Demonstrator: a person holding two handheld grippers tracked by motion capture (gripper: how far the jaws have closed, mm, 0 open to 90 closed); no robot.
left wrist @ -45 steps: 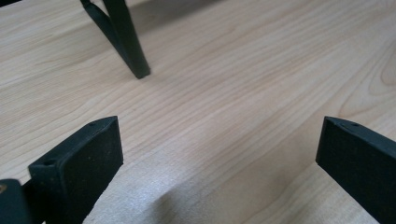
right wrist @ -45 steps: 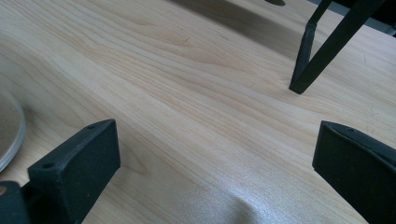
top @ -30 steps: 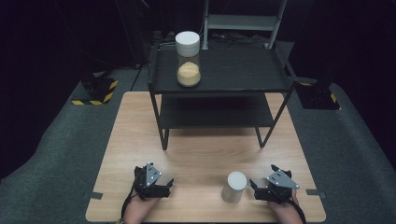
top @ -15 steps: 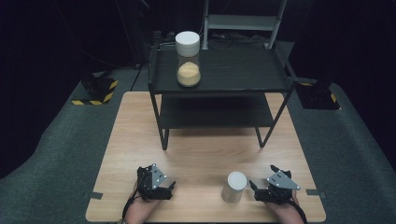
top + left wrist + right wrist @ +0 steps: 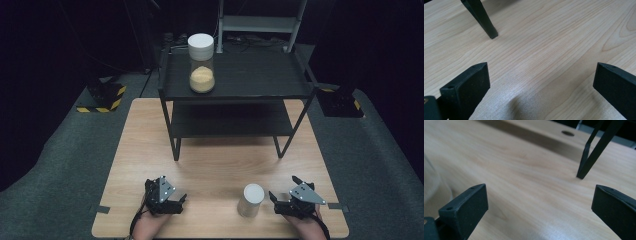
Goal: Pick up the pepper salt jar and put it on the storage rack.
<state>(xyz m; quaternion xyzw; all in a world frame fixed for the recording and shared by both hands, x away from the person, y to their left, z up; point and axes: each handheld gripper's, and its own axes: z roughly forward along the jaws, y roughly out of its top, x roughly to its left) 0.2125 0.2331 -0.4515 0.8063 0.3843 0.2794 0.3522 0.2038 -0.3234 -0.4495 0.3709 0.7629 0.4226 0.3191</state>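
Observation:
A clear jar (image 5: 201, 64) with a white lid and yellow grains inside stands on the top of a black two-tier shelf (image 5: 250, 75). A second white-topped jar (image 5: 250, 200) stands on the wooden table (image 5: 215, 165) near its front edge. My left gripper (image 5: 179, 202) rests open on the table at the front left, and nothing lies between its jaws (image 5: 541, 75). My right gripper (image 5: 283, 186) is open just right of the near jar and apart from it. That jar (image 5: 431, 182) shows as a blur at the left of the right gripper view, outside the jaws (image 5: 539, 195).
One shelf leg (image 5: 482, 21) stands ahead of the left gripper and another shelf leg (image 5: 590, 157) ahead of the right one. The lower shelf board (image 5: 230, 122) is bare. Grey carpet (image 5: 60, 165) surrounds the table, with a yellow-and-black striped base (image 5: 102, 97) at the far left.
My left gripper has shifted slightly to the right on the table. The right gripper and both jars have stayed put.

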